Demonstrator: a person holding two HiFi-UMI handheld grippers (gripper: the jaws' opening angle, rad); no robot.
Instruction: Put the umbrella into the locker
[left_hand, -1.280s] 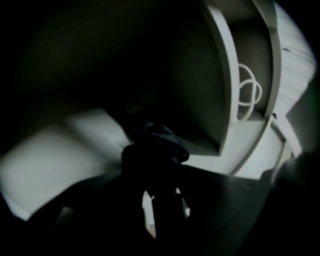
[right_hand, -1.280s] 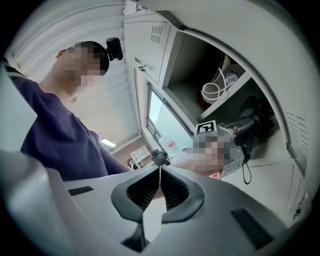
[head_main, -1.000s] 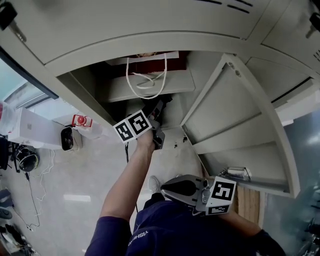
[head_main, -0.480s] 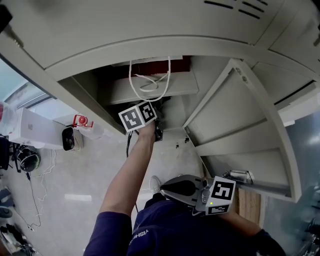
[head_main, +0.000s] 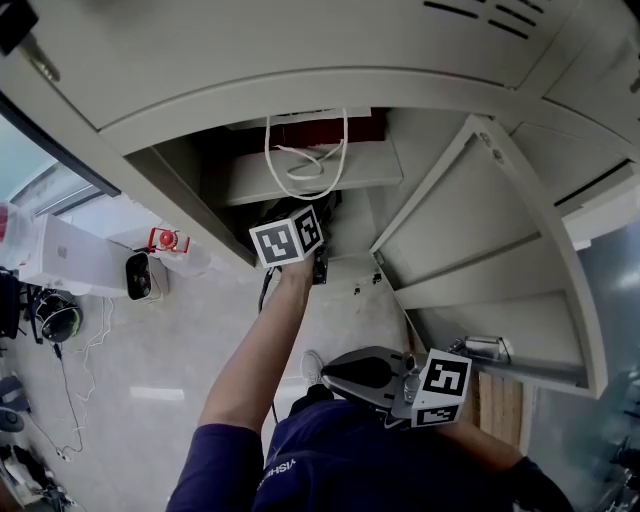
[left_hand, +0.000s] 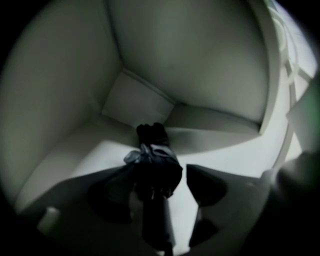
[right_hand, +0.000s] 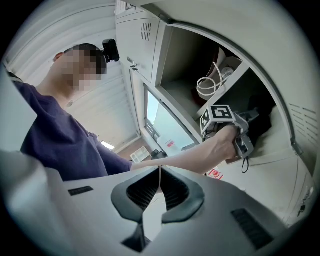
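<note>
The black folded umbrella (left_hand: 152, 165) lies on the pale floor of the open locker compartment (left_hand: 125, 100), its tip toward the back wall. My left gripper (left_hand: 159, 171) reaches into that compartment, and its jaws are opening on either side of the umbrella. A gap of locker floor shows between the umbrella and the right jaw. In the head view only its marker cube (head_main: 287, 238) and the hand show at the locker mouth. My right gripper (head_main: 330, 374) hangs low by the person's body, shut with nothing in it, pointing level toward the locker.
The locker door (head_main: 480, 230) stands swung open to the right, a key in its edge (head_main: 480, 350). On the shelf above lies a red bag with white cord handles (head_main: 305, 160). On the floor at left are a white box (head_main: 60, 258), a small camera (head_main: 137, 278) and cables.
The left hand has rolled, so its marker cube shows a different face, and it sits slightly deeper in the locker mouth. The right gripper has stayed put.
</note>
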